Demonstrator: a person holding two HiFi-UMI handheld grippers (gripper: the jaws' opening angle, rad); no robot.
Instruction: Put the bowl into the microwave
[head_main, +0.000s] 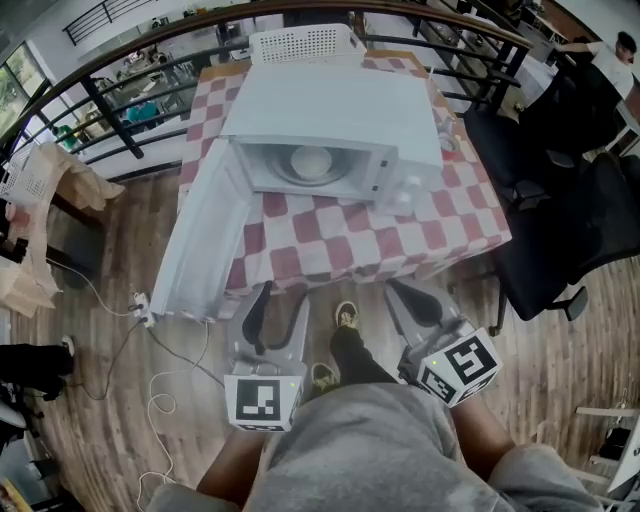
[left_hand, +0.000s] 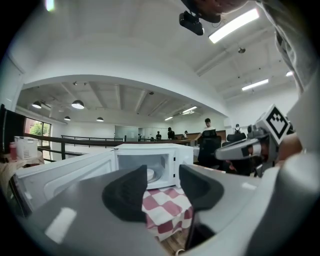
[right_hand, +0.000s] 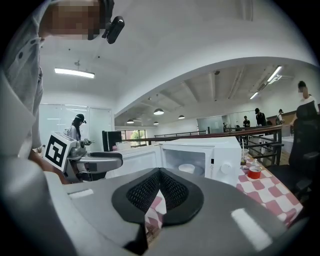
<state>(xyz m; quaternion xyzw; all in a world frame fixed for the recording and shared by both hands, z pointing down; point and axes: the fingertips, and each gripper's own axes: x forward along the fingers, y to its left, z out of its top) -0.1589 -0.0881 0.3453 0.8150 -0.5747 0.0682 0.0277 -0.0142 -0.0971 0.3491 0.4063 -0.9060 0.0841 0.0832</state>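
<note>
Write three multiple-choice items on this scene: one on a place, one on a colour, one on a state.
1. Where is the bowl? A) inside the microwave B) on top of it C) beside it
2. What pattern is the tablecloth? A) plain blue B) red and white checks C) green stripes
3. How is the microwave door? A) shut B) taken off C) swung open
Key: 1 A, it shows in the open cavity; 2 B, the checks lie in front of the microwave; 3 C, the door hangs out to the left in the head view.
</note>
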